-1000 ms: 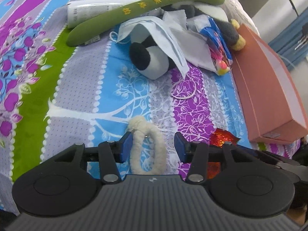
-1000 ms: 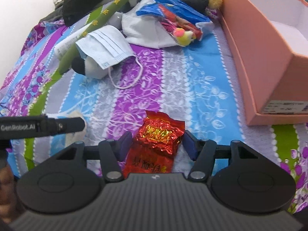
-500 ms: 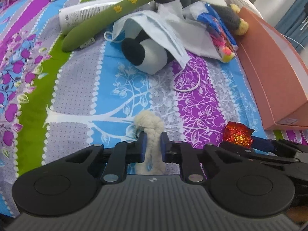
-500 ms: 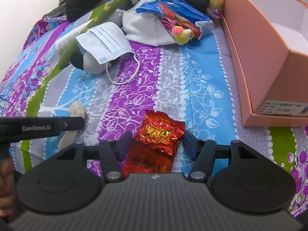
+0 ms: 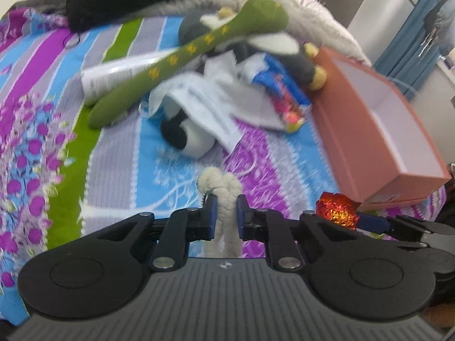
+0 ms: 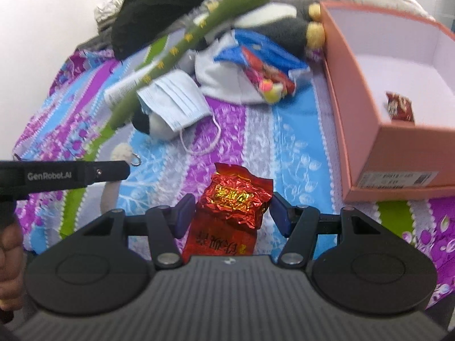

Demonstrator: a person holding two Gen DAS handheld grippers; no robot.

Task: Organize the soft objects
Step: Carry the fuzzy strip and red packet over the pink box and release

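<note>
Gripping white rope (image 5: 224,199) tight in our left gripper (image 5: 224,213), lifted above striped bedspread (image 5: 119,164). Our right gripper (image 6: 231,213) holds red foil packet (image 6: 230,210) between its pads. Pink box (image 6: 369,113) just right, another red packet (image 6: 399,108) inside. Face mask (image 6: 173,99) draped over plush toy (image 5: 190,139) ahead.

Left wrist view: low over the striped bedspread (image 5: 119,153), facing forward along the left gripper (image 5: 224,213), close behind its fingers. Right wrist view: likewise behind the right gripper (image 6: 233,213), slightly higher. Shared ahead of both: green plush stick (image 5: 182,56) (image 6: 182,42), face mask (image 5: 207,110) (image 6: 173,99); pink box (image 5: 381,130) (image 6: 398,130) to the right.
</note>
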